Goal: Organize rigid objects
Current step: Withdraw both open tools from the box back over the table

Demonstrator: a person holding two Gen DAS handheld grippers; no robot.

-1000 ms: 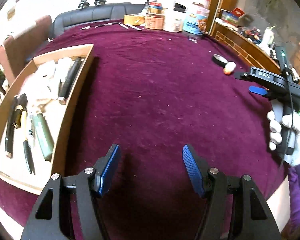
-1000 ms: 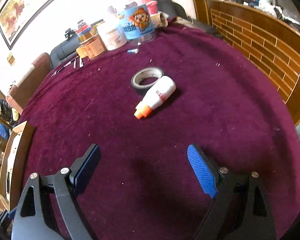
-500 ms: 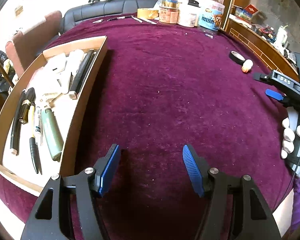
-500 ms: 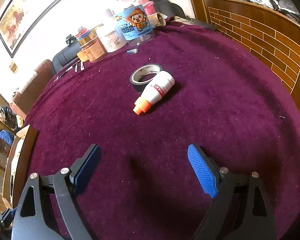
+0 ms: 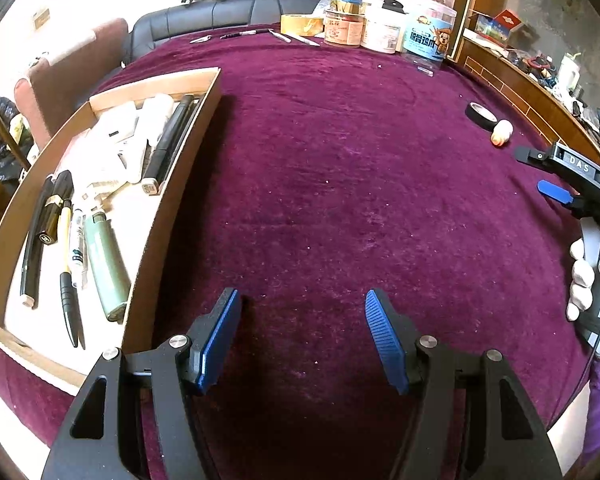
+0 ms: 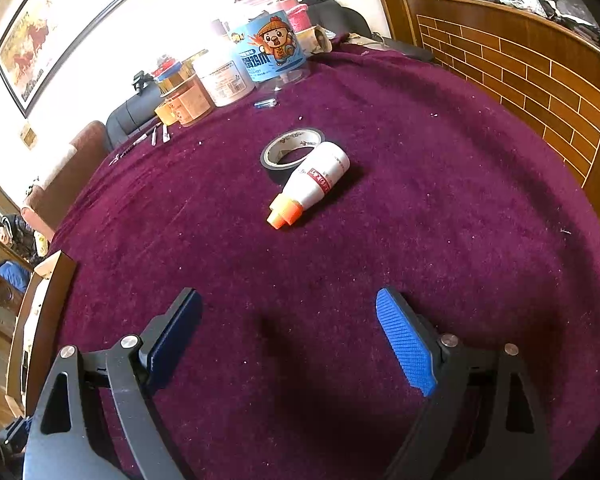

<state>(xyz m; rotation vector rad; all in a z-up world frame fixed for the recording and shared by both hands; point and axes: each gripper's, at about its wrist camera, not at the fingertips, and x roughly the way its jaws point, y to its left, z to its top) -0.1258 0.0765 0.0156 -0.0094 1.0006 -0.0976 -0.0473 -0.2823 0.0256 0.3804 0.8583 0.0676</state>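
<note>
Rigid objects split between two spots on the table (image 5: 340, 184) under its purple cloth. Nearest, left gripper (image 5: 302, 336) held over bare cloth by the near edge, blue pads apart at a middling gap, nothing between them. Right gripper (image 6: 288, 336) likewise above bare cloth, spread wide and empty; seen from the left wrist view toward the right edge, gripped by a white-gloved hand (image 5: 588, 276). Just left of the left gripper, along the left edge, a wooden tray (image 5: 176, 184) already loaded: green lighter (image 5: 106, 264), black pens (image 5: 68, 308), a long black marker (image 5: 168, 144) lying against the tray's right wall, white items at its far end, too washed out to name. Farther out, toward the right edge, a white bottle with orange cap (image 6: 312, 184) on its side, cap pointing to the near edge, base touching a black tape roll (image 6: 290, 152) lying flat just behind it. At the far edge, a cluster of jars (image 6: 220, 76) and a clear tub with a cartoon label (image 6: 272, 52), a roll of tan tape (image 5: 302, 24), and a few thin tools (image 5: 296, 36) lying beside it.
</note>
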